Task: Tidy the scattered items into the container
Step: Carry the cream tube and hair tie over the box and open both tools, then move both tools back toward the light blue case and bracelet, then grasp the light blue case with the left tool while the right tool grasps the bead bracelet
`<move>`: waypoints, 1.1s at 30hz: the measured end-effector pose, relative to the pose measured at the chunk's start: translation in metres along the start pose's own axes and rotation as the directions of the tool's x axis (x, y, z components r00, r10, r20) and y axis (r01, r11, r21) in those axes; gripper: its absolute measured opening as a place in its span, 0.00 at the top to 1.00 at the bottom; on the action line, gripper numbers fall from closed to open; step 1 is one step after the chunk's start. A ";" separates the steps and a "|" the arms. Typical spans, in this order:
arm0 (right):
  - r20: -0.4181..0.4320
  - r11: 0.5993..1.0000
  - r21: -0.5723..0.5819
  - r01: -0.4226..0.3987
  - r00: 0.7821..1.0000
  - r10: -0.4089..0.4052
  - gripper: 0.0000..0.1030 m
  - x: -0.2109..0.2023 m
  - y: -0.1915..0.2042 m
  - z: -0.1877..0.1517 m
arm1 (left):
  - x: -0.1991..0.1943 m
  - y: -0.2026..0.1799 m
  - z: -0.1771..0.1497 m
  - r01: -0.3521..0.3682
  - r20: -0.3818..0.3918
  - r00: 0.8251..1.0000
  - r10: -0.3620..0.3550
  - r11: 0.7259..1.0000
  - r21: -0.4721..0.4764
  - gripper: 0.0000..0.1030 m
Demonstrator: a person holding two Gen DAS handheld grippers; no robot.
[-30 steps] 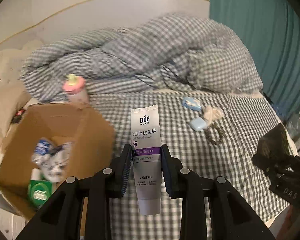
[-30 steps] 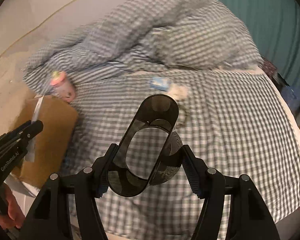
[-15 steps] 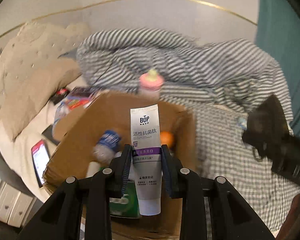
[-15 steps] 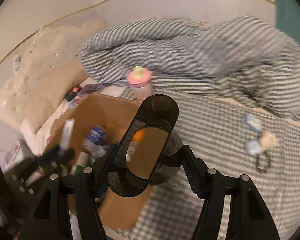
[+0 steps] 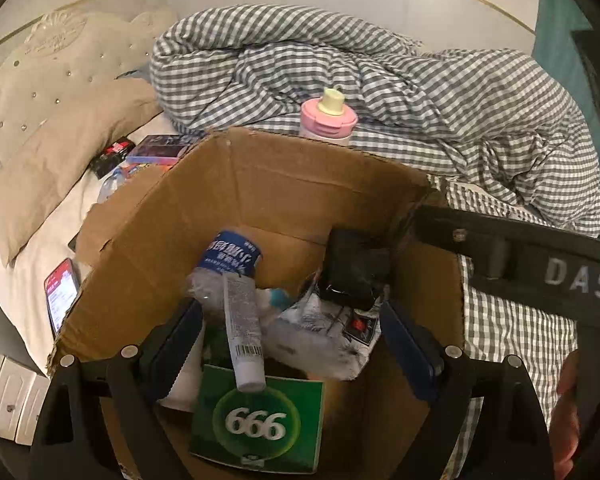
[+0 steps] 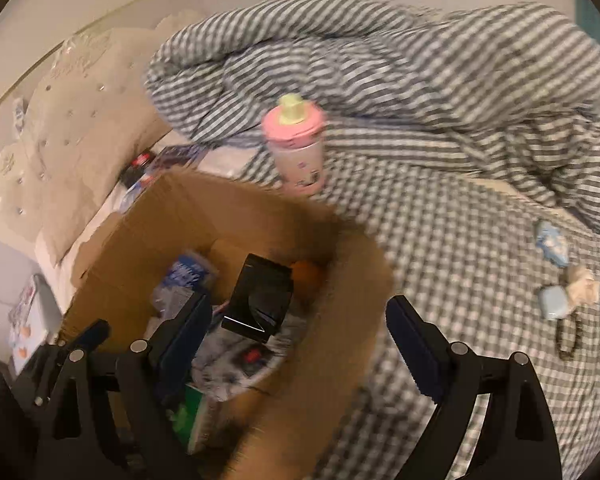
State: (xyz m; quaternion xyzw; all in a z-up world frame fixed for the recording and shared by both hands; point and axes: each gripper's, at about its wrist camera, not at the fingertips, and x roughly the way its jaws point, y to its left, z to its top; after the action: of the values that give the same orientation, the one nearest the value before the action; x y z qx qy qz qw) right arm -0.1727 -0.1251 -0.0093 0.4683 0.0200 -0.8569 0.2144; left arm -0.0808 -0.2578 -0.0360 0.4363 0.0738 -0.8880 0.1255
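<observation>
The left gripper (image 5: 290, 344) hangs over the open cardboard box (image 5: 300, 184) with its jaws opening wide and the pads pressing on nothing; the white toothpaste tube (image 5: 244, 332) lies loose between them, cap end low, its back panel of fine print and a barcode showing (too small to read). The tube rests on a green box (image 5: 260, 420) printed "666" in white and leans against a crushed clear water bottle (image 5: 224, 268) with a blue label whose characters are not legible. Just to the right lies a crumpled white packet (image 5: 324, 332) with dark markings, and on top of it a dark glossy case (image 5: 356, 268). The right gripper (image 6: 300, 328) is also above the box, jaws opening and clasping nothing, the same dark case lying loose in the box below and between them, though that view is blurred. In the left view the right gripper's black body crosses the right edge, lettered "DAS" in white. Behind the box stands a pink-lidded bottle (image 5: 328, 120) with a pale yellow spout, before a heaped grey gingham duvet (image 5: 380, 80). On the sheet to the right lie small pale blue items (image 6: 552, 272) beside a cream scrunchie (image 6: 582, 286). Left of the box a phone (image 5: 62, 292) with a lit red-topped screen lies near a beige pillow (image 5: 60, 120)
</observation>
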 end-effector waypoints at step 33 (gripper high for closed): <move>-0.060 0.854 0.456 0.251 0.966 -0.252 0.14 -0.060 -0.384 -0.080 | 0.107 -0.350 -0.007 0.267 -0.110 0.964 -0.244 0.906 0.329 0.00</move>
State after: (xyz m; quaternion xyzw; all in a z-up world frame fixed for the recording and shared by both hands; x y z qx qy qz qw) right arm -0.2292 0.2631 -0.0699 0.4982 -0.1227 -0.8582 -0.0165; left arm -0.2388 0.0624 -0.1175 0.4671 -0.0203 -0.8811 -0.0715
